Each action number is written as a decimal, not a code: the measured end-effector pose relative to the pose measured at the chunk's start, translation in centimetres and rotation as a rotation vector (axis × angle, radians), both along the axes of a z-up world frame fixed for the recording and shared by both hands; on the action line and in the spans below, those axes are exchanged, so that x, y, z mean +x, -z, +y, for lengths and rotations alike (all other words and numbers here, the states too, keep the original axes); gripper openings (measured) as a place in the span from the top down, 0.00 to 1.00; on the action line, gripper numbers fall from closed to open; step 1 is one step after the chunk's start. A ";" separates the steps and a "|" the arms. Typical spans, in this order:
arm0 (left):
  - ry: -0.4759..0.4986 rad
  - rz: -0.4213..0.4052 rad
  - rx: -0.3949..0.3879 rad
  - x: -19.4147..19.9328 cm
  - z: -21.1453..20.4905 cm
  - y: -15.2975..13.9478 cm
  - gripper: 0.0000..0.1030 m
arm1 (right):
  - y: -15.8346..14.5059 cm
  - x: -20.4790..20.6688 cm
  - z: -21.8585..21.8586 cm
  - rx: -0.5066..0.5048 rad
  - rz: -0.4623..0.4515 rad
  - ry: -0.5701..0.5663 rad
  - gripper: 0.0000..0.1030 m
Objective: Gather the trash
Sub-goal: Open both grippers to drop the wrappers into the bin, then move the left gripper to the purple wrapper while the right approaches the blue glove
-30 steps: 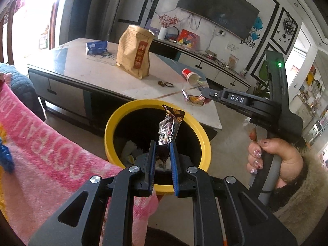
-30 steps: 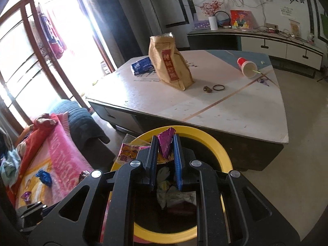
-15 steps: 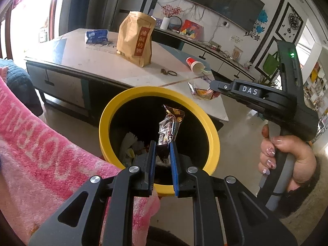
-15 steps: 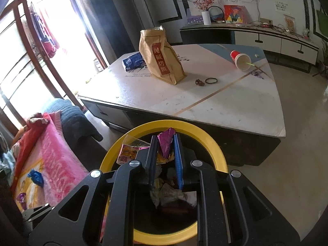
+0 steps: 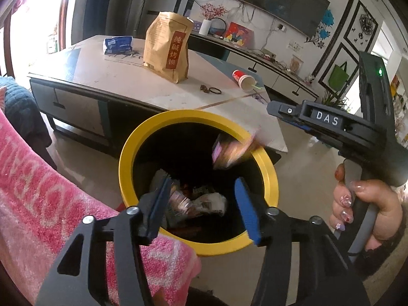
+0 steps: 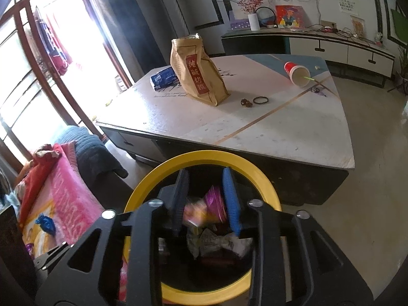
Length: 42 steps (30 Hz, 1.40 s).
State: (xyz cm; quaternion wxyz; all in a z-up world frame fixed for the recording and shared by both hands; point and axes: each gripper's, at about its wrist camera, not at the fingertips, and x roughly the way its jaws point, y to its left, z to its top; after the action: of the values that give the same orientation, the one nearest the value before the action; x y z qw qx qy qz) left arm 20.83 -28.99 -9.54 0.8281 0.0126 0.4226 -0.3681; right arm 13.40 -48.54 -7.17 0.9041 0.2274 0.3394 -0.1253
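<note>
The yellow-rimmed trash bin [image 5: 270, 176] stands on the floor, its mouth open from above. Crumpled wrappers [image 6: 219, 242] fill only the bottom, so the upper interior is free. A pink blanket [image 5: 38, 191] touches the bin's near-left rim and blocks that side. The low table [image 6: 293, 132] stands just beyond the far rim. On it, a brown paper bag [image 6: 199, 74] stands upright at mid-table; the front strip is bare. Open floor [image 6: 377, 191] lies right of the bin.
</note>
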 end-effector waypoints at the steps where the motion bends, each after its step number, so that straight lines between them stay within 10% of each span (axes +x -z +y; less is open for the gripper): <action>1: -0.003 -0.006 0.002 -0.1 0.1 -0.1 0.41 | 0.0 0.0 0.0 -0.001 -0.001 0.001 0.73; 8: -0.038 -0.036 -0.009 -0.7 1.6 -1.2 0.08 | -0.6 -0.6 0.1 -0.009 -0.013 -0.005 0.63; 42: -0.365 -0.237 -0.021 -4.4 16.8 -8.1 0.06 | -6.7 -1.2 12.7 -0.059 -0.157 -0.336 0.30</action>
State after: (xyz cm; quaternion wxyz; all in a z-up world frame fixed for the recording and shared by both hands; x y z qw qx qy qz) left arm 16.41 -12.19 -1.48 0.9249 -0.0296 0.3139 -0.2126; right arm 12.17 -35.80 -0.44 0.9423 0.1500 0.2972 0.0355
